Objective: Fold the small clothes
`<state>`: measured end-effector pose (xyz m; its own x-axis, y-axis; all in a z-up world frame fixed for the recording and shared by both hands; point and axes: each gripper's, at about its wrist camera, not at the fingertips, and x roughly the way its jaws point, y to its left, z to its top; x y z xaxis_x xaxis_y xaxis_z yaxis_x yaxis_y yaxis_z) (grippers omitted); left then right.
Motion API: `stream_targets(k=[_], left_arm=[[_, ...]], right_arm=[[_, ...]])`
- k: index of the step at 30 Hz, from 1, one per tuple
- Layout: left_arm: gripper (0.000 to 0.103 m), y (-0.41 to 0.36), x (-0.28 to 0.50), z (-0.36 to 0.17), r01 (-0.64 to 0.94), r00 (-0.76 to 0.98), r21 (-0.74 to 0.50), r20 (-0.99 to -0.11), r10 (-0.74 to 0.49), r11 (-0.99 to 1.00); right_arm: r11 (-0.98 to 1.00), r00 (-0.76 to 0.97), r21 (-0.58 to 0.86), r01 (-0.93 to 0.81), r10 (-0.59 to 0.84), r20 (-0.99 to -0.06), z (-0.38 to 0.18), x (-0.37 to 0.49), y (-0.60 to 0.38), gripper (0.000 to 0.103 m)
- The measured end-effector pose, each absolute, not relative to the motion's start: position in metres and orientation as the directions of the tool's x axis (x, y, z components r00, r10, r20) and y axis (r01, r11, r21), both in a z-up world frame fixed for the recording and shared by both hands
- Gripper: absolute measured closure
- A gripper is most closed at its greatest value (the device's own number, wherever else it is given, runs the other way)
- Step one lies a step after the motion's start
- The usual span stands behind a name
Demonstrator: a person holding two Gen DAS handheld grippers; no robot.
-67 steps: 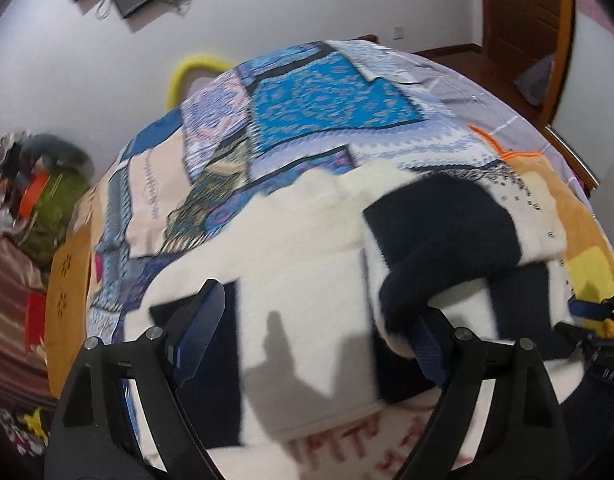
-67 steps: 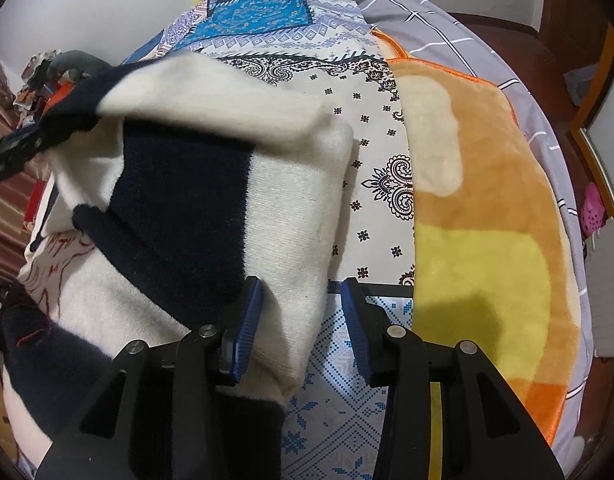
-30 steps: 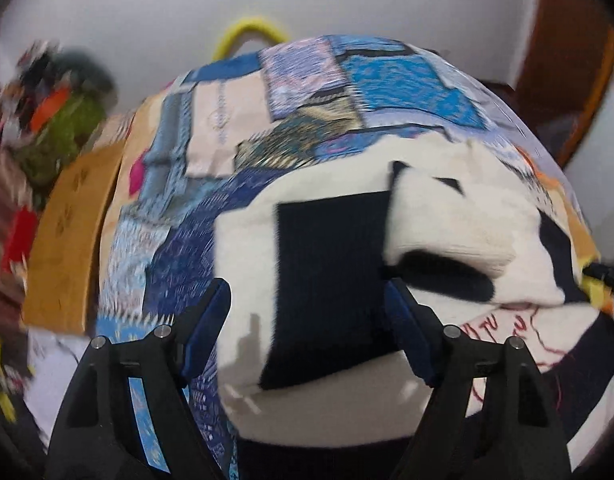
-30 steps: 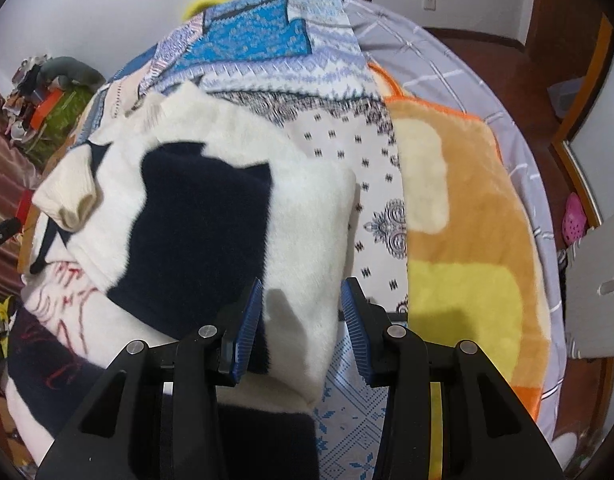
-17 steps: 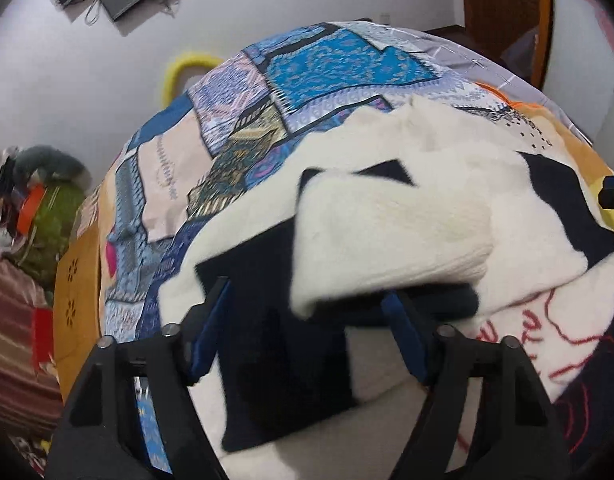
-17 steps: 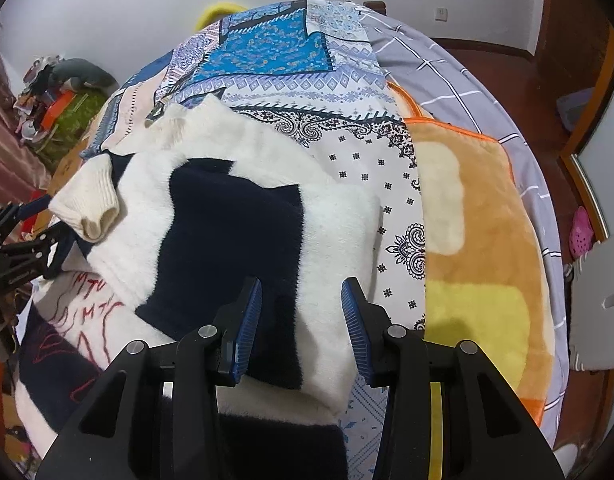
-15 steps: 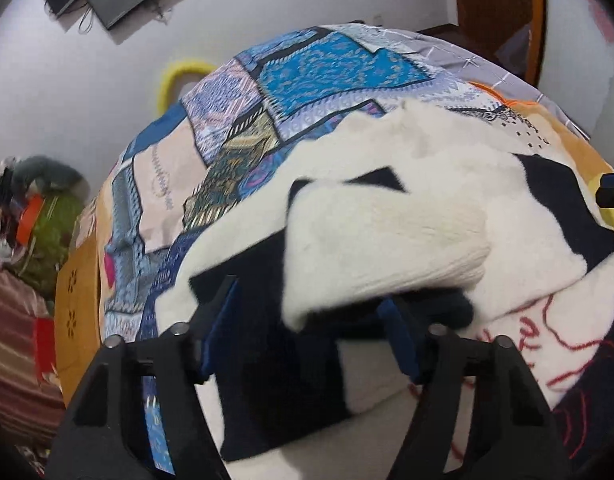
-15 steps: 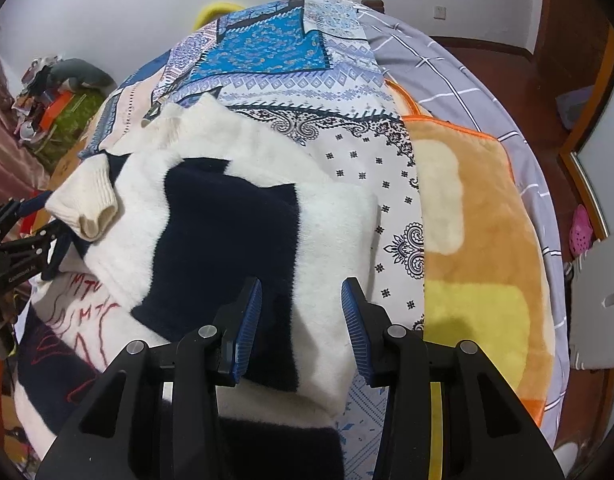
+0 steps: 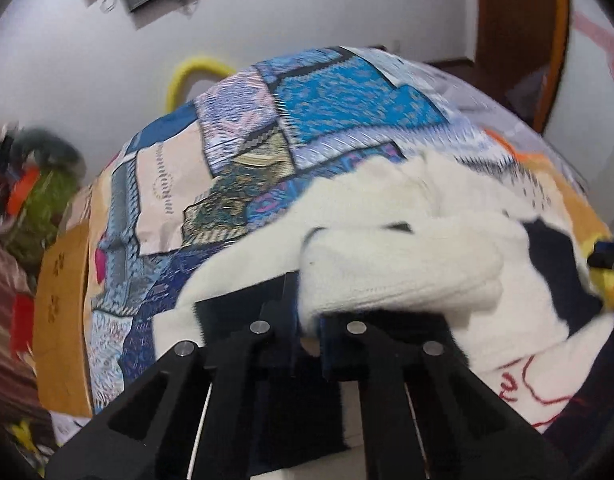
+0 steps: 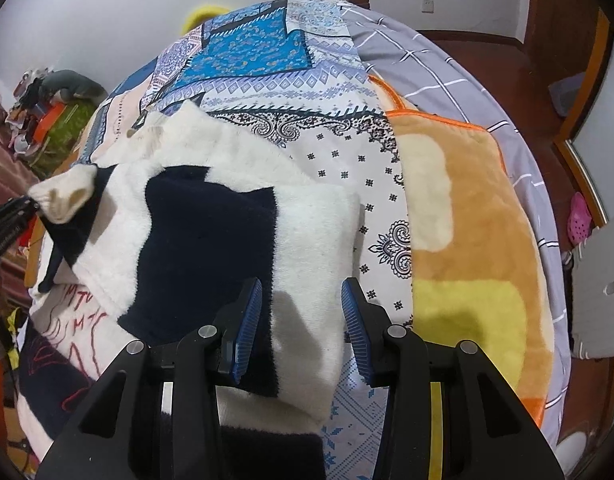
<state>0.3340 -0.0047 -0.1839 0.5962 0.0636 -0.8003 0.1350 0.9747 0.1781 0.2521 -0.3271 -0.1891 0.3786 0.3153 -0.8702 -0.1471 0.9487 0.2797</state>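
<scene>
A fluffy white and navy sweater [image 10: 243, 216] lies partly folded on the bed, with red stitching on its near part [image 9: 523, 380]. My left gripper [image 9: 307, 320] is closing tight on the white ribbed sleeve cuff [image 9: 391, 264], pads pressing its edge; from the right wrist view it [image 10: 7, 216] holds that cuff [image 10: 63, 194] at the far left. My right gripper [image 10: 303, 320] hovers open over the sweater's folded right edge, and that fabric lies loose between its blue pads [image 10: 249, 320].
A patchwork bedspread [image 10: 267, 52] covers the bed, with an orange and yellow plush blanket [image 10: 459, 240] to the right of the sweater. A heap of clutter [image 9: 31, 188] lies beyond the bed's left edge. Wooden floor and a door frame [image 10: 587, 92] are on the right.
The left gripper swung in over the sweater and its jaws went from wide apart to shut on the sleeve cuff. The right gripper stayed where it was, equally open.
</scene>
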Motion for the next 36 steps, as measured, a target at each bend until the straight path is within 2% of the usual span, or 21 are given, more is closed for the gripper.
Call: stream_targets(k=[12, 17, 21, 27, 32, 36], left_arm=[[0.094, 0.062, 0.320, -0.191, -0.055, 0.496, -0.164, -0.861, -0.116, 0.985], [0.094, 0.073, 0.310, -0.198, -0.077, 0.468, -0.221, -0.869, -0.160, 0.972], [0.094, 0.095, 0.304, -0.209, -0.155, 0.439, -0.344, -0.864, -0.248, 0.926], [0.094, 0.116, 0.291, -0.220, -0.204, 0.428, -0.353, -0.871, -0.241, 0.913], [0.094, 0.145, 0.275, -0.219, -0.251, 0.458, -0.266, -0.880, -0.128, 0.931], [0.094, 0.182, 0.264, -0.220, -0.320, 0.468, -0.282, -0.877, -0.108, 0.905]], right_arm=[[0.952, 0.402, 0.267, -0.149, 0.305, -0.863, -0.173, 0.246, -0.323, 0.065], [0.953, 0.401, 0.257, -0.161, 0.301, -0.865, -0.169, 0.244, -0.316, 0.065], [0.952, 0.397, 0.255, -0.169, 0.303, -0.866, -0.168, 0.244, -0.310, 0.065], [0.950, 0.393, 0.250, -0.189, 0.306, -0.867, -0.167, 0.241, -0.298, 0.065], [0.948, 0.387, 0.251, -0.197, 0.310, -0.868, -0.168, 0.241, -0.291, 0.065], [0.949, 0.382, 0.247, -0.198, 0.306, -0.872, -0.171, 0.244, -0.287, 0.065]])
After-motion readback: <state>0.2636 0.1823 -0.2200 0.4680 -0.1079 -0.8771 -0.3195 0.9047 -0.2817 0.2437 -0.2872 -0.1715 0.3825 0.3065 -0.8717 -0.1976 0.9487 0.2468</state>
